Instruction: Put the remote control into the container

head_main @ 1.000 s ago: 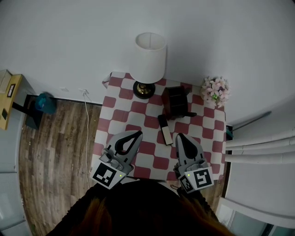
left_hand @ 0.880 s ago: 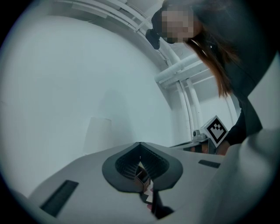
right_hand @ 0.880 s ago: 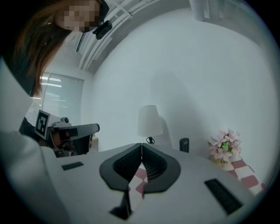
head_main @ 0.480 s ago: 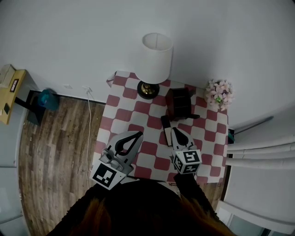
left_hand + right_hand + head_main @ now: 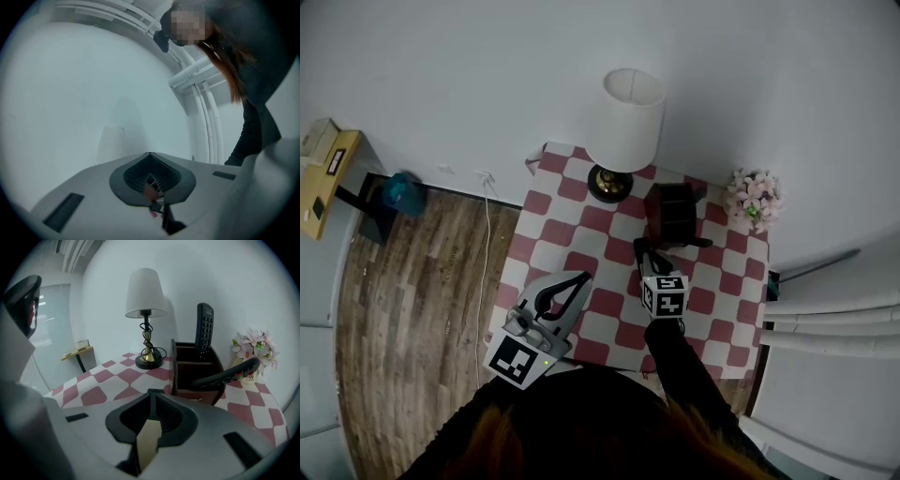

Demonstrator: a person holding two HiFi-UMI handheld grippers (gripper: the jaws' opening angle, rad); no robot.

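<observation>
The right gripper (image 5: 150, 393) is pointing down at a slant over the checkered desk (image 5: 117, 376), and its jaws are sitting closed, tips meeting, with nothing between them. In the head view it is hanging just in front of the dark container (image 5: 673, 212), its marker cube facing up. The remote control (image 5: 640, 250) is lying flat on the desk, outside the container and just in front of it. The right gripper is covering most of it, so only its far end is showing as a dark strip beside the tip. Whether the gripper is touching it cannot be told.

Two other remotes are showing in the right gripper view. An upright remote (image 5: 204, 329) is standing inside the container at its back, and a leaning remote (image 5: 227, 375) is resting across the container's front edge, slanting up toward the right.

The left gripper (image 5: 579, 278) is pointing level over the near left part of the desk, well apart from the container. Its jaws are also sitting closed and holding nothing.

A lamp (image 5: 623, 122) with a white shade is standing at the back of the desk, left of the container, and a small bunch of pink flowers (image 5: 755, 197) is sitting at the back right corner.
</observation>
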